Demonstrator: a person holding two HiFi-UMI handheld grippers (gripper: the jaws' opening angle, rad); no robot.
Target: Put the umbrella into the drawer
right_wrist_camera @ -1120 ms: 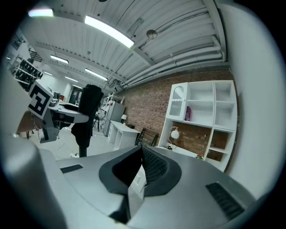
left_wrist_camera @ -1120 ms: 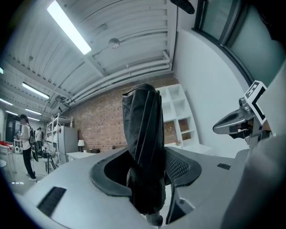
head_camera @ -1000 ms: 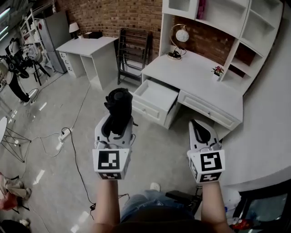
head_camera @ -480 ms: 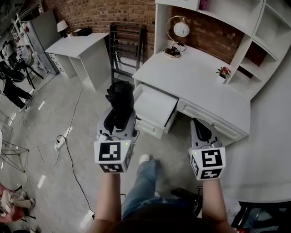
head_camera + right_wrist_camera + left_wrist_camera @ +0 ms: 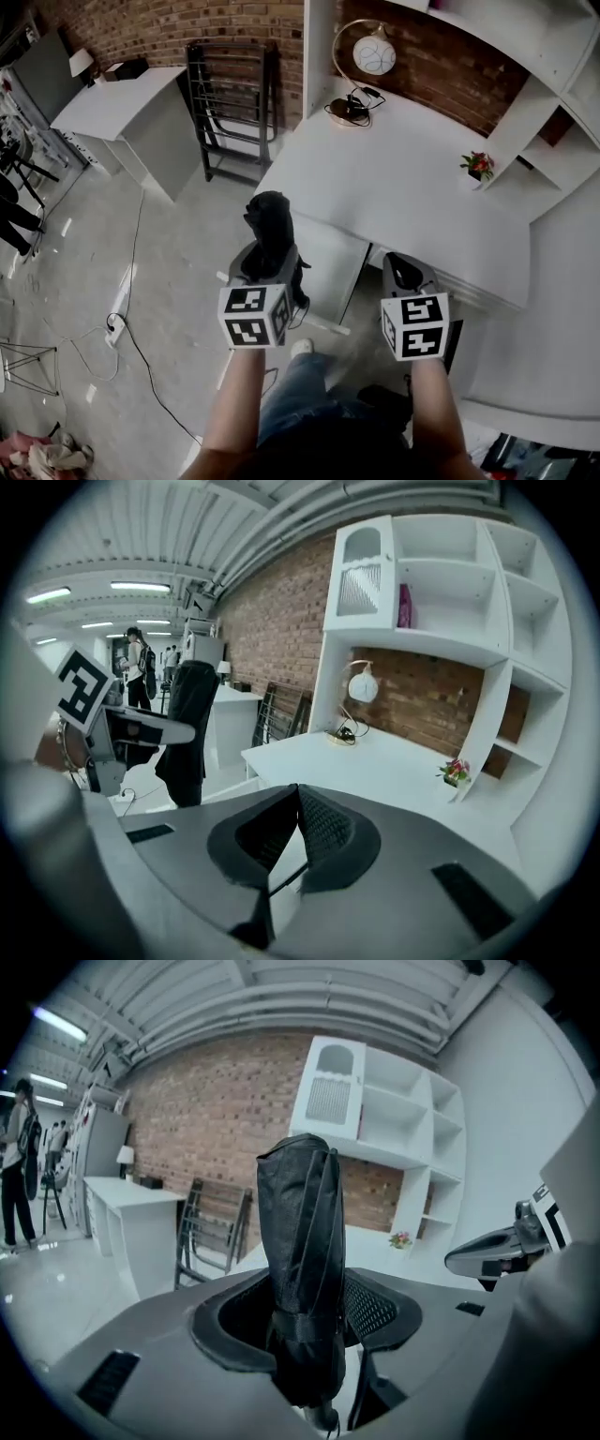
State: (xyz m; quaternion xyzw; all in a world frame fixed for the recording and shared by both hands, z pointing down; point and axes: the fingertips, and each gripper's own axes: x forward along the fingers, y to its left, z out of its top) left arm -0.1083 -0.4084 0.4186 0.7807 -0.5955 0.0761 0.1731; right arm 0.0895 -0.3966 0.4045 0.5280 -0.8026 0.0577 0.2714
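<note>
The grey floor (image 5: 159,281) fills the left half of the head view, with a cable and a power strip (image 5: 117,314) lying on it at the left. A large white counter (image 5: 403,187) with shelves above it takes up the upper right. A smaller white table (image 5: 112,103) stands against the brick wall at the upper left, with a dark folding rack (image 5: 234,103) between the two. Under the counter's near edge, close to the centre of the frame, the drawer (image 5: 336,267) stands pulled open. The left gripper (image 5: 309,1312), at lower centre in the head view, is clenched around the folded black umbrella (image 5: 272,225). The umbrella stands upright between the jaws, its top reaching to the counter's edge and its body just over the left side of the open drawer, not inside it. The right gripper (image 5: 293,794), lower right of centre, has its jaw tips pressed together with nothing between them. On the counter, a round lamp (image 5: 375,54) sits at the back near the wall, and a small flower pot (image 5: 478,166) stands to the right beside the shelves.
</note>
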